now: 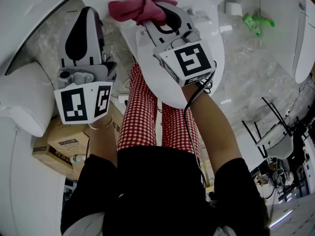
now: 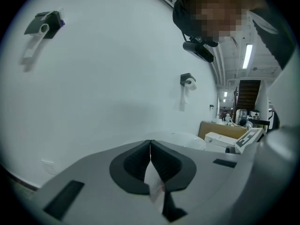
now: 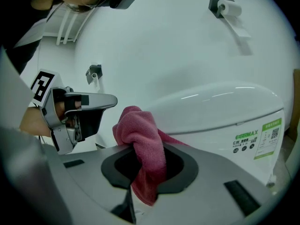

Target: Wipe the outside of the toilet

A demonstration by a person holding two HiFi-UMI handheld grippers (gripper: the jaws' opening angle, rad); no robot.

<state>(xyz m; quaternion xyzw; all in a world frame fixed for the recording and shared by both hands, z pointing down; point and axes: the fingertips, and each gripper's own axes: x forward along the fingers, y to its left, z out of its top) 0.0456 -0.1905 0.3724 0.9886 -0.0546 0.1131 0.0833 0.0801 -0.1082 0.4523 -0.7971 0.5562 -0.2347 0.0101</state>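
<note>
Toilet point(image 3: 211, 111): white, glossy, hard shell, likely slippery; needs pressure, not a hold. Left gripper point(image 2: 150, 159): fingers together, nothing gripped, off to toilet's left. Right gripper point(image 3: 146, 165): fingers clamped on pink cloth point(image 3: 140, 135) at toilet's upper shell. Cloth soft, light, limp; best held by bunched middle. Contact with shell hidden behind cloth; toilet base cut off; pale sliver point(image 2: 154, 185) behind left fingers unidentifiable.

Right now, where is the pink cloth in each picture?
Head view: top middle, pink cloth over the white toilet.
Left gripper view: not in it.
Right gripper view: low middle, clamped in the right gripper.
Shared landmark: the toilet, behind the cloth in both those views.
</note>
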